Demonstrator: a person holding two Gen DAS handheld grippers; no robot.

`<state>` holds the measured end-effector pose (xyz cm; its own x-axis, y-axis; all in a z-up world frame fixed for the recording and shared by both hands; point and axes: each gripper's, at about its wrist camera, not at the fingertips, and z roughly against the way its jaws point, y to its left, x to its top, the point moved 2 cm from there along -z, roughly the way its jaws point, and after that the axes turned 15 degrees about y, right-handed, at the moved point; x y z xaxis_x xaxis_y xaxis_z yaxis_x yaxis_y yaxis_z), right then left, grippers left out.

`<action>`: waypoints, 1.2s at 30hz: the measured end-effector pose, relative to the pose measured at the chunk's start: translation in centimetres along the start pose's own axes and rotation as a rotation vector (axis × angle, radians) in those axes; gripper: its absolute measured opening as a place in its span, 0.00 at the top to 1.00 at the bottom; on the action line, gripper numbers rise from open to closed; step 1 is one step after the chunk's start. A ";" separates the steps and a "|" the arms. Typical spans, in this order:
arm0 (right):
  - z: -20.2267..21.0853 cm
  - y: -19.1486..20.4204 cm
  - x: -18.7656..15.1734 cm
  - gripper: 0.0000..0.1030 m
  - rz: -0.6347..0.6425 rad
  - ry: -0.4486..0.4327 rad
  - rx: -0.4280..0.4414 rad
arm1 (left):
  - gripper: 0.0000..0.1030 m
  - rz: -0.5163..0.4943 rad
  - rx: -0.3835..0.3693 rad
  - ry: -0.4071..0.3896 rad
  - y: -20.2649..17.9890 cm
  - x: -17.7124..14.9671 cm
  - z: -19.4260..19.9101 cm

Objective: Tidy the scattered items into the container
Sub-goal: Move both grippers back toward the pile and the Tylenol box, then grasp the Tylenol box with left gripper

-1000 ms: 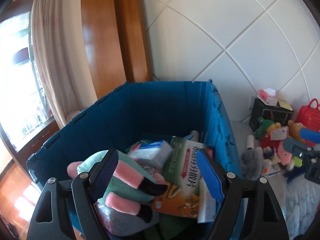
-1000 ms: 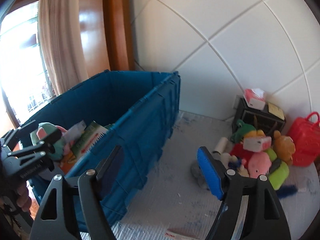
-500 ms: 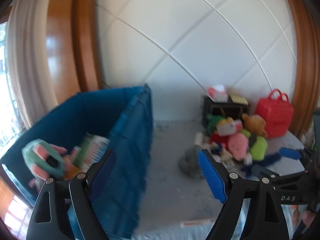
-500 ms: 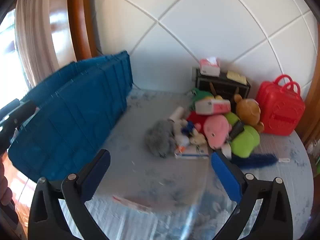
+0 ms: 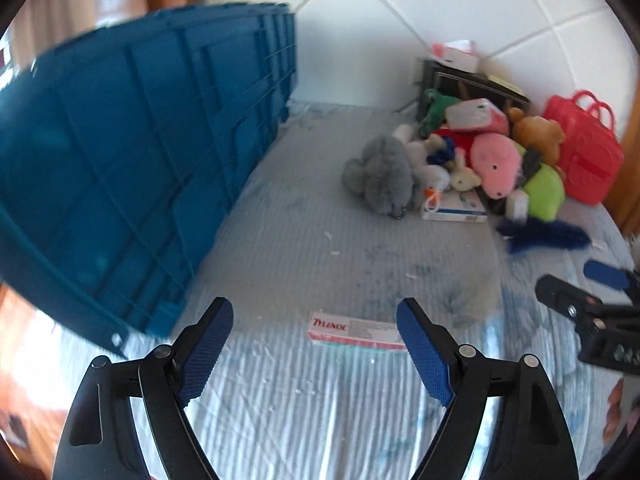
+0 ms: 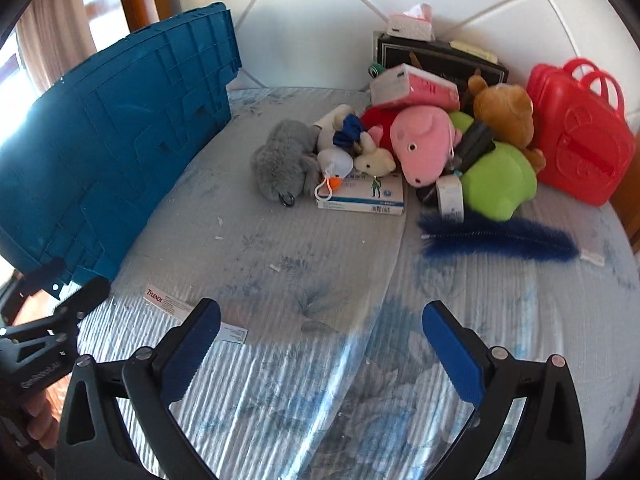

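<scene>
Blue pads face each other across a wide gap on the left gripper [image 5: 315,319], with nothing held; between its fingertips lies the flat Tylenol box [image 5: 354,330] on the pale quilted bed cover [image 5: 304,240]. The right gripper [image 6: 321,325] also stands wide and empty, its jaws having just been opening, with only the bed cover between them. Seen from the right wrist, the Tylenol box [image 6: 188,310] lies just beside the right gripper's left fingertip, partly hidden behind it.

Taking the Tylenol box as the landmark: the blue crate [image 5: 132,152] stands on the bed beyond it and to its left, its ribbed outer wall turned toward both cameras, so its inside is hidden. Well beyond the box, toward the white padded headboard [image 6: 320,12], sits the heap of scattered things: a grey plush [image 6: 284,162] nearest, a white and blue carton [image 6: 362,196] beside it, a pink pig plush [image 6: 424,142], a green plush [image 6: 496,180], a brown teddy bear [image 6: 504,114] and a tissue pack [image 6: 414,88] on top. Farther right of the box a fuzzy dark blue brush [image 6: 500,238] lies flat on the cover, apart from the heap's front edge. A red toy case [image 6: 580,136] stands at the far right, and a black box [image 6: 436,58] backs the heap against the headboard
</scene>
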<state>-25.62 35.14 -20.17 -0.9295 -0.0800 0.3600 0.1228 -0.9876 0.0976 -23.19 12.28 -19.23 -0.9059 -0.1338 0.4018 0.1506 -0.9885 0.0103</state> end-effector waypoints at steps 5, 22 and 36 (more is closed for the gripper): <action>-2.7 -2.5 -0.2 0.00 0.027 0.059 0.027 | 0.18 0.140 0.003 0.063 -2.6 -1.5 -2.5; -9.0 -11.7 2.5 0.00 0.276 0.124 0.101 | 0.36 0.516 0.168 0.183 -9.1 -1.7 -12.9; -9.0 -19.4 2.9 0.00 0.168 0.082 0.082 | 0.81 0.239 0.154 0.089 -18.8 0.8 -11.4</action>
<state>-33.80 52.86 -29.40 -0.9186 -0.2564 0.3007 0.3029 -0.9456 0.1190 -31.29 29.96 -29.52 -0.8673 -0.3742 0.3282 0.4164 -0.9067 0.0668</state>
